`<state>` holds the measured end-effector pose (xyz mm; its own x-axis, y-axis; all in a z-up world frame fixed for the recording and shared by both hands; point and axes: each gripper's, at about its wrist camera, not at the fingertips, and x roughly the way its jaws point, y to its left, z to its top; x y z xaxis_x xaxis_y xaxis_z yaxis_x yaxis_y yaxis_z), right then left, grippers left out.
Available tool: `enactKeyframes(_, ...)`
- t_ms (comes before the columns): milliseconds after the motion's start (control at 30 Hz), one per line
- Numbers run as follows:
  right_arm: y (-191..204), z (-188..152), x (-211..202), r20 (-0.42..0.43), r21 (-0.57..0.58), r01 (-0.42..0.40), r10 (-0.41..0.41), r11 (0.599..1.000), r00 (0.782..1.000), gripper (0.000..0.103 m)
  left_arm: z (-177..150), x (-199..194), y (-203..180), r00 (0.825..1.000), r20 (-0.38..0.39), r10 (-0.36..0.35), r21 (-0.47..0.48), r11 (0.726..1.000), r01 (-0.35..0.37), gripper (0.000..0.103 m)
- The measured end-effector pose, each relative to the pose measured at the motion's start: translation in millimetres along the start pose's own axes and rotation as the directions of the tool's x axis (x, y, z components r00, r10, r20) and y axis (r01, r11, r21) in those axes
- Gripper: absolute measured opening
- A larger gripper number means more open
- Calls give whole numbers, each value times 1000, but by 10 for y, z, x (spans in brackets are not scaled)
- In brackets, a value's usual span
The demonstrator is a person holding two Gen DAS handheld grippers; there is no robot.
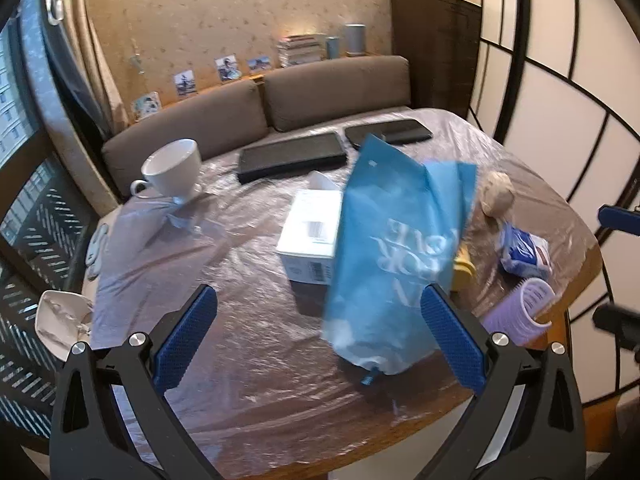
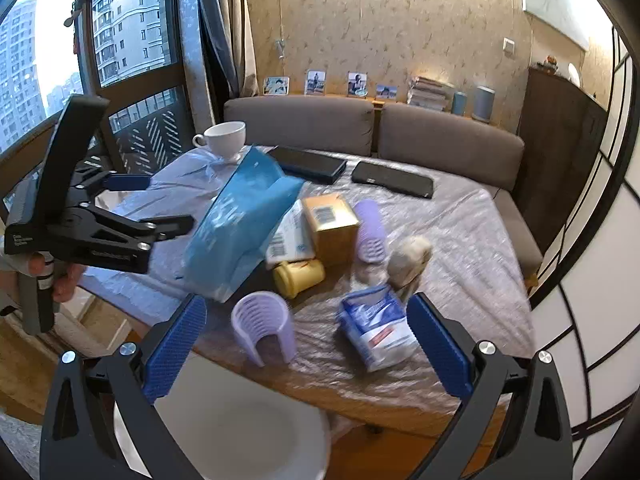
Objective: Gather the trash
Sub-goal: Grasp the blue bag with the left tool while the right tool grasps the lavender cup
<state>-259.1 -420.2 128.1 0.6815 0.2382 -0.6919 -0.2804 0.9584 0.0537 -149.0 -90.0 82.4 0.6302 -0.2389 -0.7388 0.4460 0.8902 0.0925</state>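
A blue plastic bag [image 1: 394, 248] with white lettering stands tilted on the plastic-covered table [image 1: 248, 392], blurred; it also shows in the right wrist view [image 2: 240, 228]. My left gripper [image 1: 320, 332] is open, just in front of the bag's lower end, not touching it. My right gripper [image 2: 308, 344] is open and empty above the table's near edge. Between its fingers lie a purple hair roller [image 2: 262, 326] and a blue-white packet [image 2: 378, 324]. A crumpled tan wad [image 2: 408, 260], a yellow jar [image 2: 298, 278], a yellow box [image 2: 330, 222] and a white box [image 1: 310, 236] lie nearby.
A white cup [image 1: 174, 168] stands at the table's far left. Two dark flat devices [image 1: 292, 156] lie at the back before a brown sofa [image 1: 256, 108]. A white bin [image 2: 248, 440] sits below the right gripper. Crumpled white paper [image 1: 62, 320] lies at the left edge.
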Motion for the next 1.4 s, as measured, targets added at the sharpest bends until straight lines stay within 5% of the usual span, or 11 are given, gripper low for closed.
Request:
enactKeyframes(533,259,-196,544,-79,-26,-62,59,998,995,99,22,458,-250,987,-104,-119,23,992,121,102)
enactKeyframes(1167,208,-212,714,-87,20,-110,111,994,990,91,2,621,-252,983,-132,-125,-11,992,125,101)
enactKeyframes(1400,156,-199,778,-97,39,-119,122,992,988,82,-2,654,-265,982,-141,-127,1,992,128,89)
